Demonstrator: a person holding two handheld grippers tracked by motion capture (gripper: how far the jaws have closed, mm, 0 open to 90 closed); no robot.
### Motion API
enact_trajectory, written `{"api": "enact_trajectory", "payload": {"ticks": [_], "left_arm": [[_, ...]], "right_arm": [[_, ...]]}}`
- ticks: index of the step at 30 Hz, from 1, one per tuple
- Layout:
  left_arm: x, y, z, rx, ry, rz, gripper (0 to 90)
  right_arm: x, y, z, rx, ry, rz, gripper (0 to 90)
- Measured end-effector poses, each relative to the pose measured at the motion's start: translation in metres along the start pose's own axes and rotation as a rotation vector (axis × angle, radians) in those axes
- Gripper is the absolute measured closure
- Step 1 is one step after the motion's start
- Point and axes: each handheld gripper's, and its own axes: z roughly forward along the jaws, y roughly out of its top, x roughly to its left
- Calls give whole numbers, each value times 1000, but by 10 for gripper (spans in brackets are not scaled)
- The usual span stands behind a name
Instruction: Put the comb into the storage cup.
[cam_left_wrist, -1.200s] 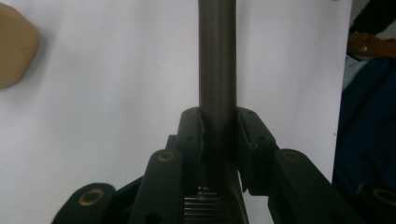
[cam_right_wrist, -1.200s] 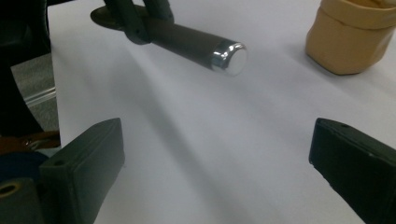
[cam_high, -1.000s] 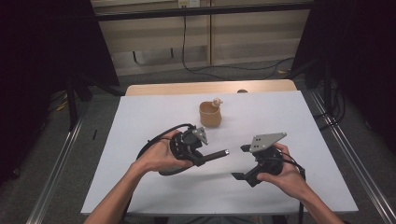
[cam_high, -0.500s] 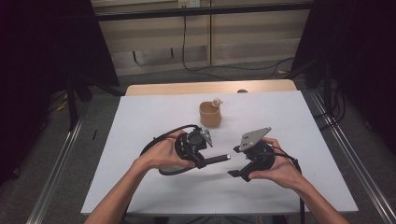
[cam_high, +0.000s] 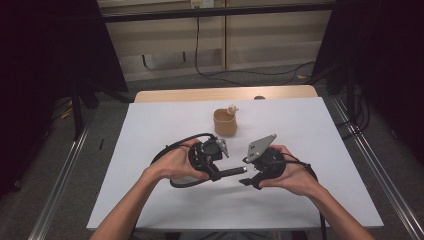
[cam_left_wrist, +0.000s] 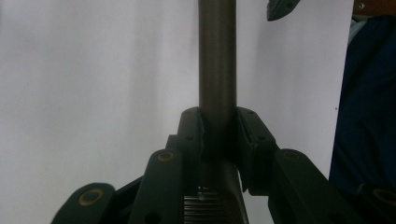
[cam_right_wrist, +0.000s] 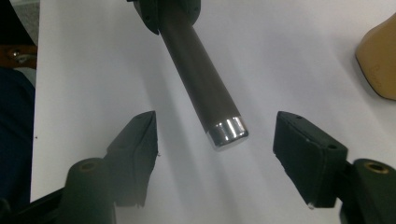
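1. Your right gripper (cam_high: 248, 176) has slid left across the high view, from right of centre to just beside the left gripper (cam_high: 220, 172).
2. Its jaws have just been closing; the rod's (cam_right_wrist: 201, 88) silver tip now sits between them, untouched.
3. Its grey plate (cam_high: 261, 146) has tilted further.

Rod (cam_left_wrist: 217, 56) far end cut off by top edge; cup (cam_right_wrist: 378, 60) partly cropped, seemingly.

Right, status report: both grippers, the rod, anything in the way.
Left gripper shut on the dark rod. Right gripper open, jaws just been closing, rod's silver tip between them, untouched. Tan cup beyond, clear of path.
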Motion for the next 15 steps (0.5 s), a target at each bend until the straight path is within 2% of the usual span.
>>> {"api": "enact_trajectory", "payload": {"ticks": [6, 9, 13, 14, 15], "left_arm": [[0, 0, 2, 26, 4, 2, 729], [-2, -1, -1, 0, 1, 16, 730], [-3, -1, -1, 10, -7, 13, 729], [-2, -1, -2, 18, 5, 24, 730], [-1, -1, -1, 18, -6, 23, 729]], "right_arm": [[1, 4, 3, 33, 12, -38, 412], [1, 6, 5, 45, 21, -51, 467], [3, 10, 5, 53, 16, -82, 504], [3, 11, 5, 55, 16, -91, 516], [3, 13, 5, 51, 15, -98, 530]]}}
